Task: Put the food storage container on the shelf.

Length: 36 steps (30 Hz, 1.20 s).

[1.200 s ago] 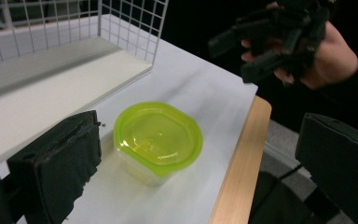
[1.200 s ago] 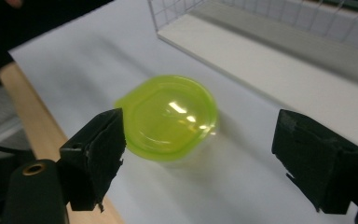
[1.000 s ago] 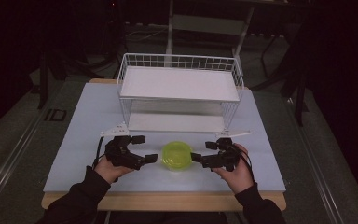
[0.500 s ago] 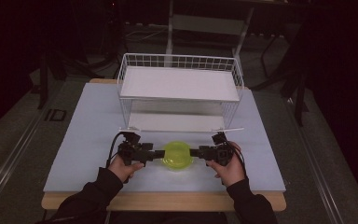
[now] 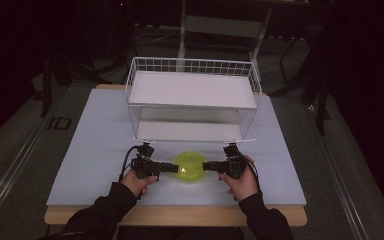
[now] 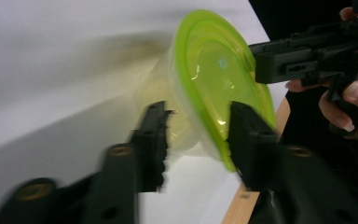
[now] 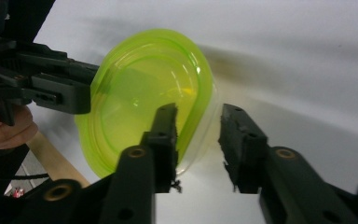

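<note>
Round clear plastic container with lime-green lid (image 5: pixel 190 167) sits on the pale blue mat (image 5: pixel 95 145), before the white wire rack (image 5: pixel 192 100). Left gripper (image 5: pixel 172 169) and right gripper (image 5: pixel 209 165) jaws, just closing, straddle its rim; pad contact seems likely, blur hides it.

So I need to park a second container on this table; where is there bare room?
Bare mat left of the wire rack and a narrower strip to its right. Crowded: the front middle, where both grippers close in on the green-lidded container.
</note>
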### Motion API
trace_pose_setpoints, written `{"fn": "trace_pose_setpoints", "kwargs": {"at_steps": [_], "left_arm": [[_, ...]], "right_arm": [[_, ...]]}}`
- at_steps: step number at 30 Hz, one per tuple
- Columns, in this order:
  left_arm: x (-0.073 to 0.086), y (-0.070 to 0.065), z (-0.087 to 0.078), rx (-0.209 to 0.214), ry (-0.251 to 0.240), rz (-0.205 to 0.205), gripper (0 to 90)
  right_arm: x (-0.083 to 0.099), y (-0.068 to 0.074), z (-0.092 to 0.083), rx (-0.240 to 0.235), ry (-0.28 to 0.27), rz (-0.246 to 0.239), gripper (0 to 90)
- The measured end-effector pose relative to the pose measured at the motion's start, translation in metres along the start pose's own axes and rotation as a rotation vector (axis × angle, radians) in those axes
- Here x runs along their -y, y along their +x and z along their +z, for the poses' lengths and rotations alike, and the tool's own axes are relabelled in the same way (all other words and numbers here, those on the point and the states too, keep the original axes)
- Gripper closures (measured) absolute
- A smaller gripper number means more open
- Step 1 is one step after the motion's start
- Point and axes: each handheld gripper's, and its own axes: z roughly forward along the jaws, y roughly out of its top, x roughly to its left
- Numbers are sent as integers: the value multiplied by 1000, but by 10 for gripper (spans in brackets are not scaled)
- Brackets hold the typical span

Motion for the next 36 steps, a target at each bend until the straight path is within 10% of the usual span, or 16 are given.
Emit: {"fn": "trace_pose_setpoints", "kwargs": {"at_steps": [14, 36], "left_arm": [[2, -25, -14, -84, -24, 0, 818], [-35, -74, -71, -31, -145, 98, 820]], "right_arm": [[3, 26, -11, 52, -58, -83, 800], [-31, 82, -72, 55, -239, -257, 803]]}}
